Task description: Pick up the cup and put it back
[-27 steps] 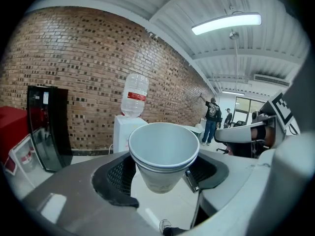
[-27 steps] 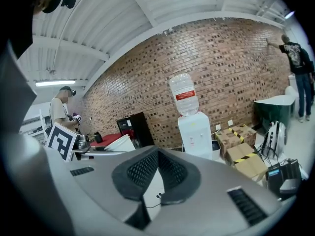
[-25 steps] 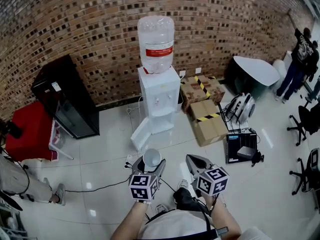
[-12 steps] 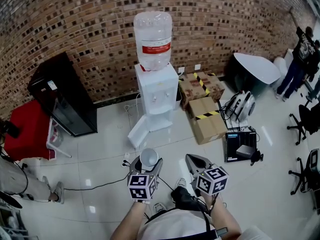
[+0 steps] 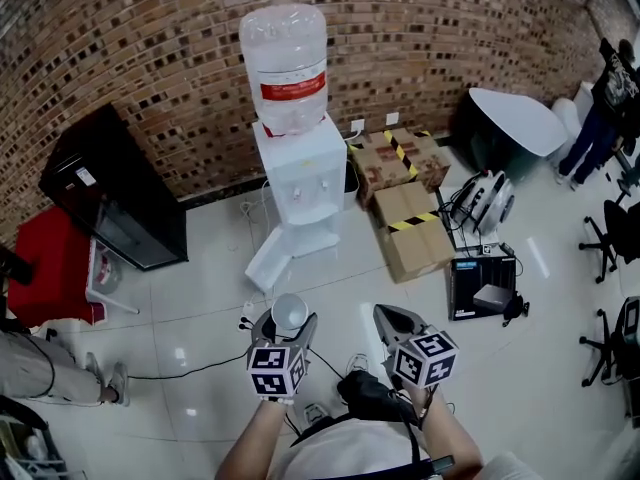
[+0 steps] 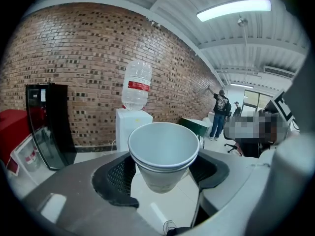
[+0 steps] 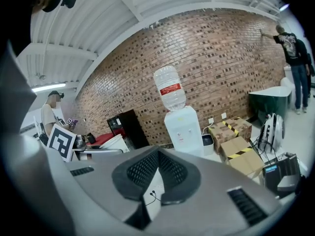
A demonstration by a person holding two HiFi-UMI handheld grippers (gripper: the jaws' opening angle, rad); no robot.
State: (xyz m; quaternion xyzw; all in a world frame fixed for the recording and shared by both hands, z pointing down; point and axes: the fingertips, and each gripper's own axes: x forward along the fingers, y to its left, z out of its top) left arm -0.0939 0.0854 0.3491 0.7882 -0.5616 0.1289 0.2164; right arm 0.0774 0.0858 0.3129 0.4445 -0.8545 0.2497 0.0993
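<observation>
A white paper cup (image 6: 165, 156), apparently two nested, stands upright between the black pads (image 6: 115, 178) of my left gripper (image 6: 162, 170), which is shut on it below the rim. In the head view the cup (image 5: 289, 313) sits at the tip of the left gripper (image 5: 285, 326), held above the tiled floor in front of a white water dispenser (image 5: 300, 173) with a clear bottle (image 5: 285, 68). My right gripper (image 5: 390, 320) hovers beside it; in the right gripper view its fingertips (image 7: 156, 154) meet with nothing between them.
A black cabinet (image 5: 115, 193) and a red table (image 5: 45, 268) stand at the left. Cardboard boxes (image 5: 415, 233), a black device (image 5: 482, 290) and cables lie right of the dispenser. Office chairs (image 5: 610, 238) and a standing person (image 5: 600, 118) are far right.
The dispenser has shifted left and up in the head view. My left gripper has drifted slightly left with the cup still in it. The right gripper has barely moved.
</observation>
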